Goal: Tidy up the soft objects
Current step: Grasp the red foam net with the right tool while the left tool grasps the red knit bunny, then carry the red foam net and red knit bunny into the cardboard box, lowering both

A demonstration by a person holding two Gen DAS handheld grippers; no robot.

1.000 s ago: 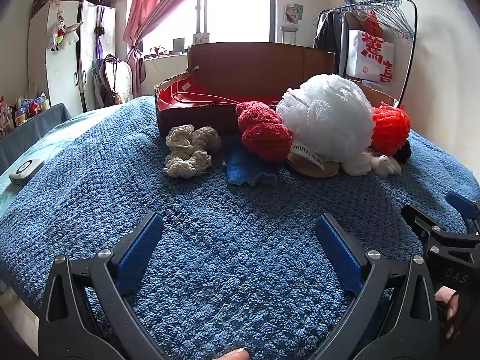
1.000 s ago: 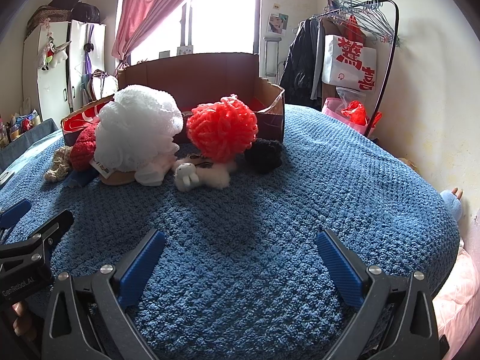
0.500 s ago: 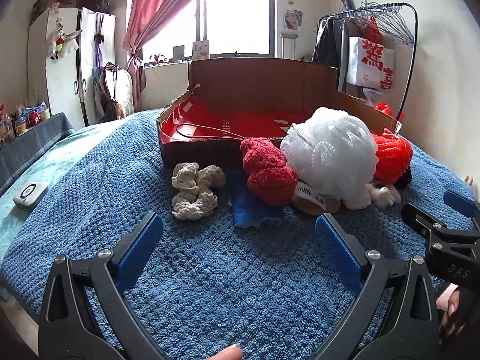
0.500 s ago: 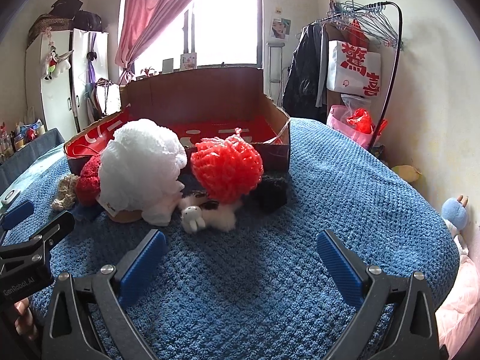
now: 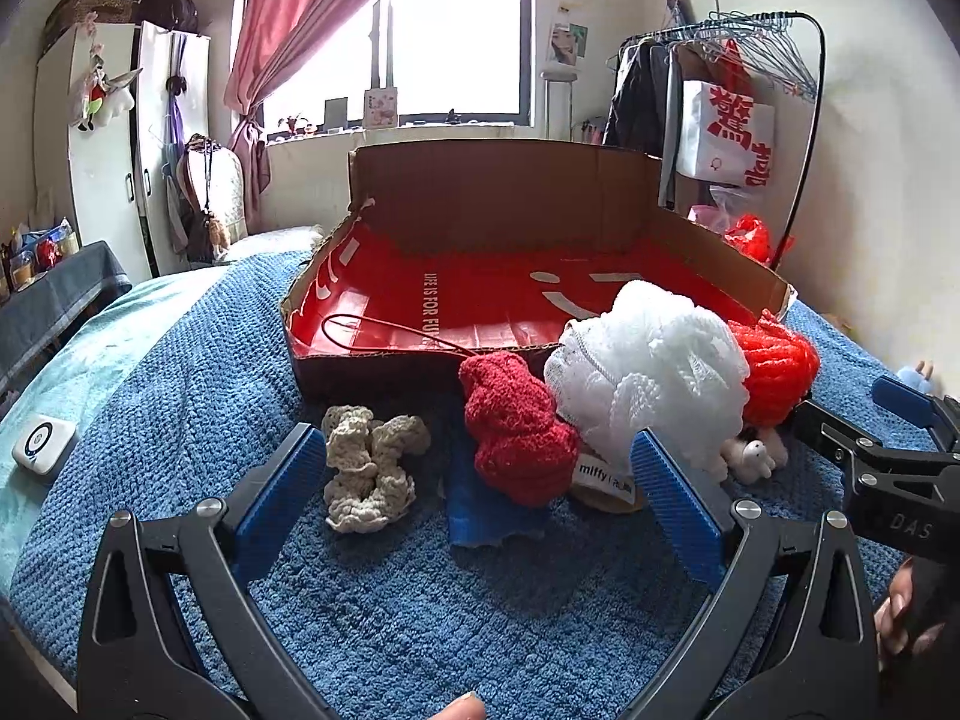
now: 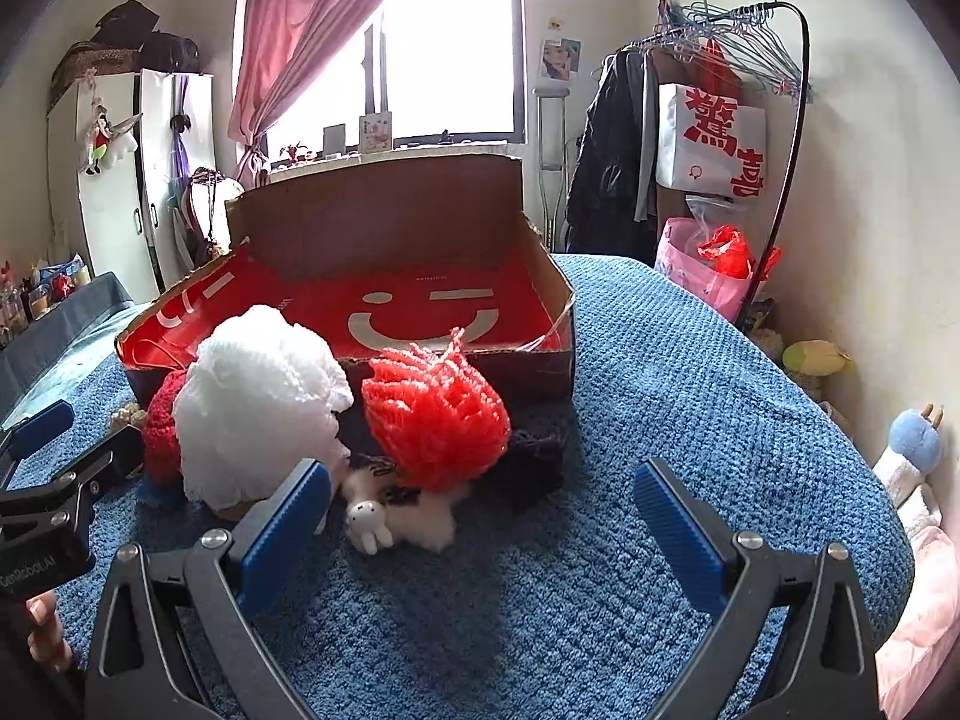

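A row of soft things lies on the blue blanket before a red-lined cardboard box [image 5: 504, 300] [image 6: 420, 300]. From left: a beige crocheted piece [image 5: 369, 468], a blue cloth [image 5: 486, 510], a red fuzzy bundle [image 5: 519, 432], a white mesh pouf [image 5: 651, 381] [image 6: 258, 408], a red-orange pouf [image 5: 777, 369] [image 6: 435, 414], a small white bunny toy [image 6: 369, 525] and a dark knit piece [image 6: 534, 456]. My left gripper [image 5: 480, 489] is open, above the blanket, short of the beige piece and red bundle. My right gripper [image 6: 480, 510] is open, short of the red-orange pouf.
A small white device [image 5: 42, 444] lies on the teal sheet at far left. A clothes rack [image 6: 720, 120] with a white bag stands at the right wall, a wardrobe [image 5: 108, 150] at left. Plush toys [image 6: 912, 444] sit beside the bed's right edge.
Both grippers have risen and moved forward toward the row of soft things; the box interior shows more. Both stay open and hold nothing.
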